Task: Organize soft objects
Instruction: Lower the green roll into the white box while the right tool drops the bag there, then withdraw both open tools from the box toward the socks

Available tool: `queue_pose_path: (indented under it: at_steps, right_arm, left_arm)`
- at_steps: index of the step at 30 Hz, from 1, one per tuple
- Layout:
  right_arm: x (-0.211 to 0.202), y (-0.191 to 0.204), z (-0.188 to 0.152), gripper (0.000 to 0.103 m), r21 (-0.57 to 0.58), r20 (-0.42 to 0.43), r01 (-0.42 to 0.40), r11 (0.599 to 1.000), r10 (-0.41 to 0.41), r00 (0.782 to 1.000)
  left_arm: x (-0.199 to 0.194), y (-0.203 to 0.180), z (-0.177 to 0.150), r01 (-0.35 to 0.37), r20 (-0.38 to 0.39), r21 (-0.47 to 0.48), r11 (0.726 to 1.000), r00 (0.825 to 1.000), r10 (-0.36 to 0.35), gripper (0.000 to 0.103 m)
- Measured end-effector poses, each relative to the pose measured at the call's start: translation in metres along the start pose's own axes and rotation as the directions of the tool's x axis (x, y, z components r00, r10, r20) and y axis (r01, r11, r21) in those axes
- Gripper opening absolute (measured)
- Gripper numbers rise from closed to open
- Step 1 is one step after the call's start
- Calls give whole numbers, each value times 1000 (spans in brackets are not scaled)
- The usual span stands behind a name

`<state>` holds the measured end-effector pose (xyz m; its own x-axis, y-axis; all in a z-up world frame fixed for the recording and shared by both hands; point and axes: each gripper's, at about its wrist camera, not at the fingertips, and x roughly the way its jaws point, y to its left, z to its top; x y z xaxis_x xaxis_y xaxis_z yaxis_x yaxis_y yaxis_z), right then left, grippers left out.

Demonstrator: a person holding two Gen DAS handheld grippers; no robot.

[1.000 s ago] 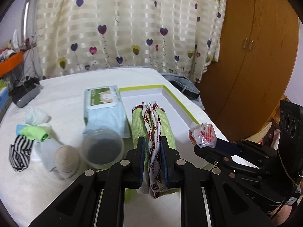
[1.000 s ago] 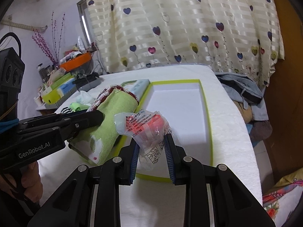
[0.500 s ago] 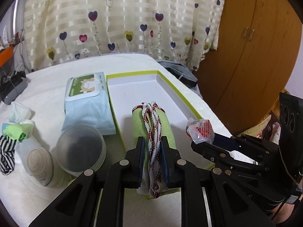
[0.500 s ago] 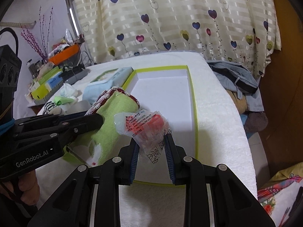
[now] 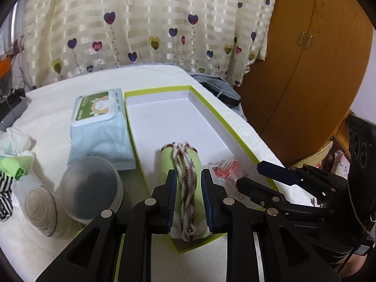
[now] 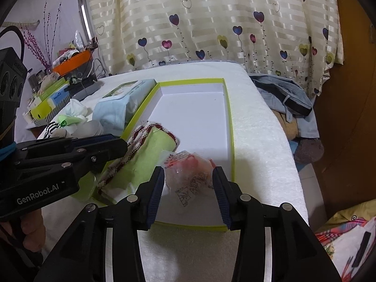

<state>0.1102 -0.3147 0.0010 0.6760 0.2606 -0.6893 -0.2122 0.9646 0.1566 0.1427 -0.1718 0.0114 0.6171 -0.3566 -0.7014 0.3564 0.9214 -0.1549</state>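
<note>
A folded green towel (image 5: 169, 162) with red-and-white trim lies on the near floor of the white tray with the lime rim (image 5: 155, 90). My left gripper (image 5: 188, 174) is around it with the jaws opening, and the pads still touch its sides. A clear plastic packet (image 6: 188, 176) with red contents rests on the tray floor just right of the towel (image 6: 150, 150). My right gripper (image 6: 188, 171) straddles the packet with its jaws opening and its pads off it. In the left wrist view the packet (image 5: 225, 168) lies just beyond the right gripper (image 5: 249, 172).
A wet-wipes pack (image 5: 98, 119) lies against the tray's left side. Nearer are a translucent round tub (image 5: 90, 185), a rolled beige sock (image 5: 40, 209) and several other socks (image 5: 14, 166). Clothes (image 6: 282, 94) hang off the right edge, beside a wooden wardrobe (image 5: 305, 70).
Both grippers came forward and down over the tray. Towel and packet now rest on its floor. The right jaws have spread off the packet. The left jaws have widened slightly.
</note>
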Motion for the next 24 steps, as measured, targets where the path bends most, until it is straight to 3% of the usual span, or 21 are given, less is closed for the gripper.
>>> queue_pose_path:
  at_steps: [10, 14, 24]
  right_arm:
    - [-22, 6, 1, 44, -11, 52, 6, 1000, -5, 999]
    - [-34, 13, 1, 57, -17, 87, 11, 1000, -9, 996]
    - [-52, 39, 3, 57, -56, 123, 8, 998, -1, 992]
  left_arm:
    - [-30, -4, 1, -22, 65, 7, 1000, 998, 21, 20]
    - [-45, -2, -2, -34, 96, 4, 999, 995, 34, 20]
    - [-79, 13, -12, -71, 143, -28, 997, 987, 74, 22]
